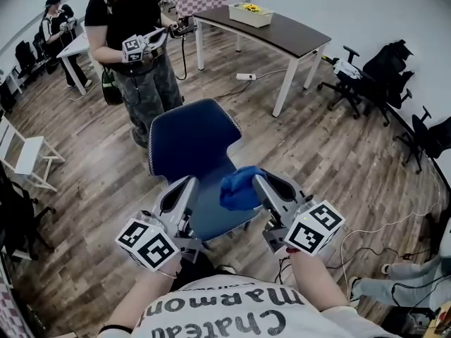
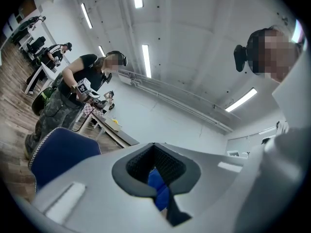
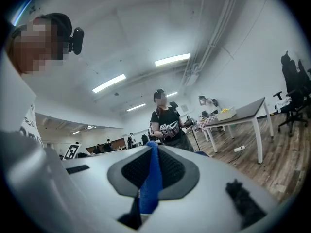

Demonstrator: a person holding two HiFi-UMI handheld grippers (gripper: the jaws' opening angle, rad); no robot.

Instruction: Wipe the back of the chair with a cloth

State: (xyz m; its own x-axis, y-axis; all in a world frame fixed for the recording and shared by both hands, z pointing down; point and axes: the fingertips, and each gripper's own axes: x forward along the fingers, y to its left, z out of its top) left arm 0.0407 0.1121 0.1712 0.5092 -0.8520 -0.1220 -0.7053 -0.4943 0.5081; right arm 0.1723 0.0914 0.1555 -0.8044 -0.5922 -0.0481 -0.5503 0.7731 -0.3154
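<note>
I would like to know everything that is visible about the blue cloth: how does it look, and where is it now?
The blue cloth is plain, soft and looks knitted. It is bunched into a loose lump, not spread out. The right gripper has its jaws shut on a fold of it, which stands up between the dark pads. The cloth hangs over the seat of the dark blue chair, short of its back. Whether it touches the seat, I cannot tell.

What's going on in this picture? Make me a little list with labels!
chair: blue, seat side towards the grippers
cloth: blue, above the seat, off the chair's back
right gripper: shut on the cloth
left gripper: jaws together, a sliver of blue between them, unclear what
behind chair: standing person, dark table
</note>
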